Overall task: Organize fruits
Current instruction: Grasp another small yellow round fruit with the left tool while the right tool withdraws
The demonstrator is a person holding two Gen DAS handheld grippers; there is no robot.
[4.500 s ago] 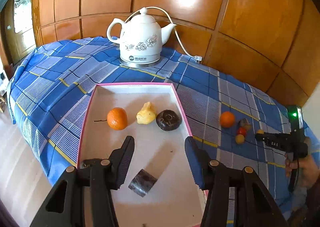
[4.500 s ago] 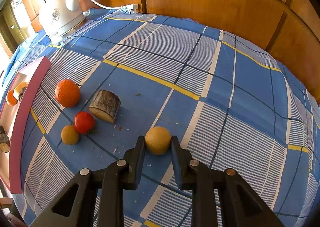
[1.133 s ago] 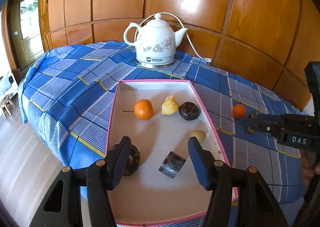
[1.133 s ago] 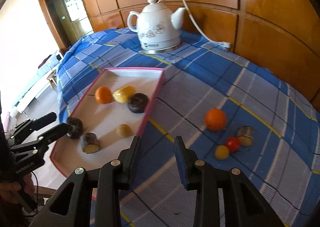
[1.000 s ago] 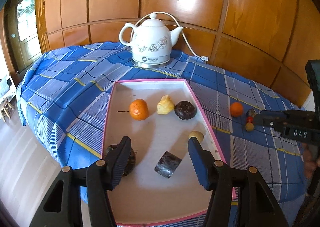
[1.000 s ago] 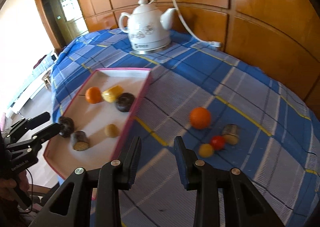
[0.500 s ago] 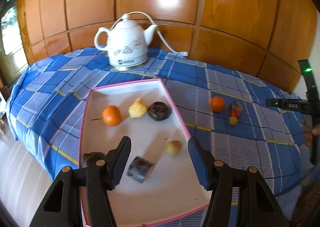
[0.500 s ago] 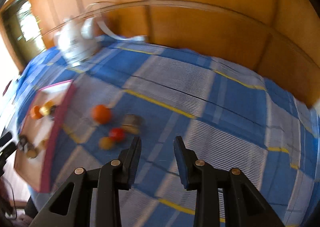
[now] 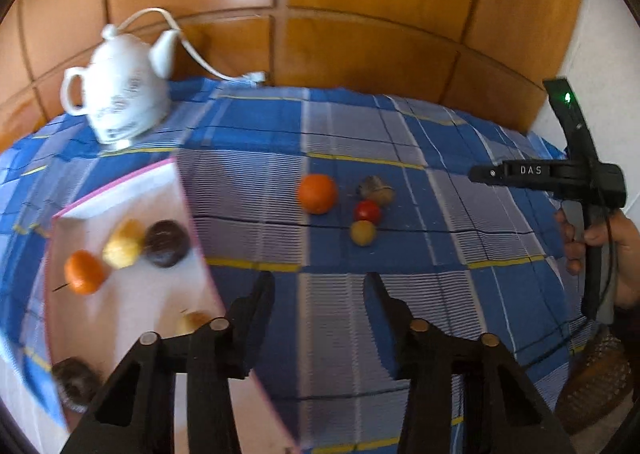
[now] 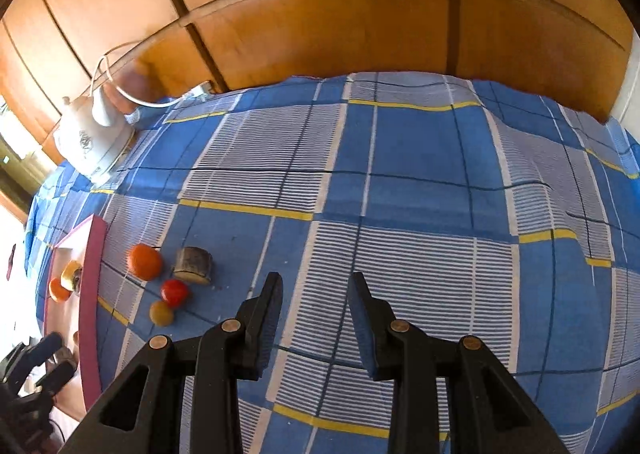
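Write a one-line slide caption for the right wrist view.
Empty right hand-held gripper over the blue plaid cloth; an orange, tomato, yellow fruit and cut piece wait beside the pink tray.

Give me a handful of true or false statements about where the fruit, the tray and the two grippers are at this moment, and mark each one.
1. Four items lie on the blue checked tablecloth outside the pink-rimmed tray. True: an orange, a red tomato, a small yellow fruit and a brown cut piece.
2. The right gripper holds the yellow fruit. False: nothing is between its fingers.
3. The white kettle stands inside the tray. False: it stands on the cloth beyond the tray.
4. An orange also lies in the tray. True.
5. The left gripper grips the tomato. False: it is empty, above the cloth.
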